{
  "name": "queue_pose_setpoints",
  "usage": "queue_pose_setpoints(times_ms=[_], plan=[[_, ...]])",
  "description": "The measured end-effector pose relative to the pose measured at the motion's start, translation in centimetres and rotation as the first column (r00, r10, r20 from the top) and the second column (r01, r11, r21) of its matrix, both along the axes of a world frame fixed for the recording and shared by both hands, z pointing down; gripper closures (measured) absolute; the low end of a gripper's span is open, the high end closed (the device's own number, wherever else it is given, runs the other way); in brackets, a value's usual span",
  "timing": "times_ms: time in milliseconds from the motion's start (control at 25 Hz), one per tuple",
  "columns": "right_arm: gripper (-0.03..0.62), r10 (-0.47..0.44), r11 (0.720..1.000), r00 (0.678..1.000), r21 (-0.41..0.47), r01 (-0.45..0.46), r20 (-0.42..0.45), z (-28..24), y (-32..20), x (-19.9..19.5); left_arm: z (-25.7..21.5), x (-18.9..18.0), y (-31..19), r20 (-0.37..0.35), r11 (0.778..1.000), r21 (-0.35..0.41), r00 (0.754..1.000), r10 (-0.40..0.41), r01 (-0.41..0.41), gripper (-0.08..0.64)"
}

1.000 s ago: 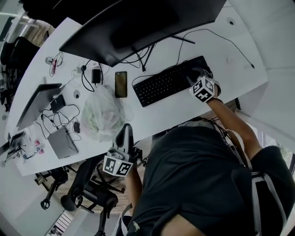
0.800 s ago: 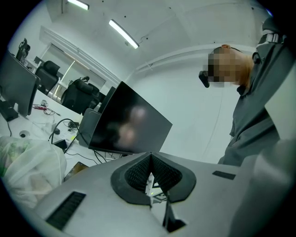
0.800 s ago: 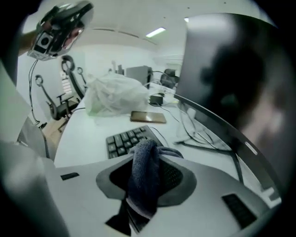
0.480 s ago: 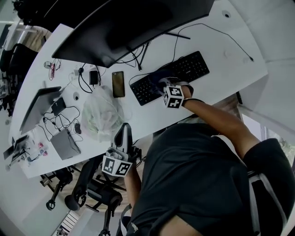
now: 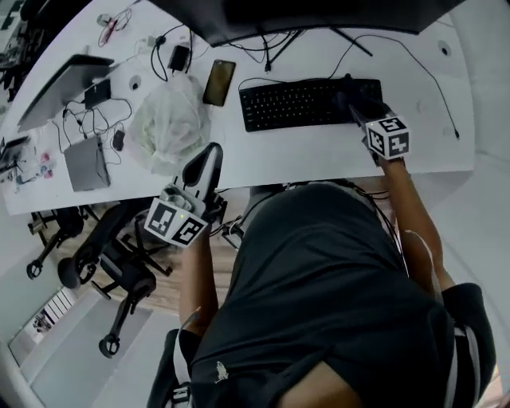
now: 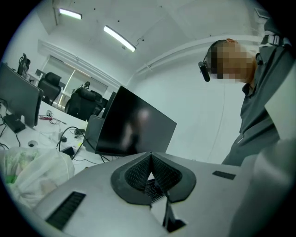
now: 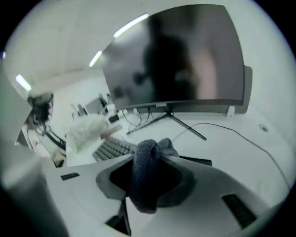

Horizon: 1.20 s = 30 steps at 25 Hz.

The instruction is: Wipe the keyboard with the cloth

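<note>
The black keyboard point(image 5: 295, 103) lies on the white desk point(image 5: 319, 155) under the monitor. My right gripper point(image 5: 356, 110) is over the keyboard's right end, tilted down, and shut on a dark grey cloth point(image 7: 147, 173) that bulges out between its jaws. The right gripper view shows the keyboard point(image 7: 111, 149) stretching away to the left beyond the cloth. My left gripper point(image 5: 210, 153) hangs off the desk's near edge, left of the keyboard. Its jaws are shut with nothing in them, and a sliver of keyboard point(image 6: 152, 190) shows below their tips.
A large dark monitor point(image 5: 319, 12) stands behind the keyboard, with cables trailing right. A phone point(image 5: 218, 82), a crumpled plastic bag point(image 5: 167, 119), a laptop point(image 5: 64, 80) and chargers fill the desk's left part. An office chair point(image 5: 111, 263) stands below the desk edge.
My right gripper swept with the cloth from the keyboard's right end to its left half, then back to the right end. The left gripper stayed at the desk edge.
</note>
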State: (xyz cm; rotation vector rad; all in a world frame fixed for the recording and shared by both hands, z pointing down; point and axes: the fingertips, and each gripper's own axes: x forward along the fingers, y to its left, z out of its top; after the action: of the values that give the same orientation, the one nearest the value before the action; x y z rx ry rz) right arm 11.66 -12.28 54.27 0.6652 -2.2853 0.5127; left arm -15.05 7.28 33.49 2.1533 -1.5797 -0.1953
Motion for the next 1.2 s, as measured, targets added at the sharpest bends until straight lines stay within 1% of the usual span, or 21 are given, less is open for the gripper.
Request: queue_pose_setpoints(times_ms=[40, 80, 160, 280, 360, 480, 640, 760, 840, 960, 1200], plan=[[0.480, 0.020, 1.000, 0.995, -0.014, -0.019, 0.096, -2.3, 0.3, -0.7, -0.2, -0.4, 0.2, 0.012, 1.000, 0.006, 1.000, -0.014, 0.014, 0.555], [0.480, 0.016, 1.000, 0.986, -0.009, -0.015, 0.164, -4.4, 0.7, -1.2, -0.4, -0.8, 0.5, 0.025, 1.000, 0.011, 0.999, -0.027, 0.027, 0.555], [0.482, -0.031, 0.999, 0.969, 0.037, 0.023, 0.247, -8.4, 1.4, -1.9, -0.8, -1.4, 0.8, 0.053, 0.999, 0.025, 0.997, -0.049, 0.048, 0.555], [0.496, -0.106, 0.993, 0.943, 0.079, 0.084, 0.317, -12.8, 2.2, -2.8, -1.5, -2.2, 1.2, 0.083, 0.994, 0.063, 0.993, -0.089, 0.084, 0.555], [0.499, -0.149, 0.988, 0.926, 0.097, 0.123, 0.346, -14.8, 2.9, -3.3, -1.7, -2.4, 1.8, 0.083, 0.989, 0.085, 0.989, -0.126, 0.119, 0.555], [0.499, -0.203, 0.978, 0.893, 0.130, 0.164, 0.402, -17.5, 4.0, -4.7, -1.5, -2.3, 3.0, 0.077, 0.983, 0.097, 0.984, -0.163, 0.155, 0.555], [0.499, -0.267, 0.963, 0.862, 0.160, 0.219, 0.430, -20.3, 5.4, -6.3, -1.2, -1.9, 4.5, 0.073, 0.978, 0.097, 0.979, -0.191, 0.183, 0.555], [0.499, -0.290, 0.957, 0.847, 0.160, 0.243, 0.446, -21.1, 6.4, -7.0, -1.0, -1.9, 5.5, 0.070, 0.975, 0.101, 0.976, -0.206, 0.198, 0.555], [0.499, -0.301, 0.953, 0.843, 0.161, 0.256, 0.445, -21.1, 6.9, -7.4, -0.9, -2.0, 6.2, 0.065, 0.972, 0.107, 0.974, -0.218, 0.210, 0.555], [0.499, -0.304, 0.952, 0.847, 0.152, 0.264, 0.437, -21.0, 7.4, -8.0, -0.9, -2.2, 7.1, 0.053, 0.968, 0.106, 0.971, -0.232, 0.225, 0.555], [0.499, -0.314, 0.949, 0.841, 0.143, 0.280, 0.440, -20.5, 8.6, -9.1, -0.4, -2.2, 8.5, 0.039, 0.966, 0.095, 0.969, -0.243, 0.239, 0.555]])
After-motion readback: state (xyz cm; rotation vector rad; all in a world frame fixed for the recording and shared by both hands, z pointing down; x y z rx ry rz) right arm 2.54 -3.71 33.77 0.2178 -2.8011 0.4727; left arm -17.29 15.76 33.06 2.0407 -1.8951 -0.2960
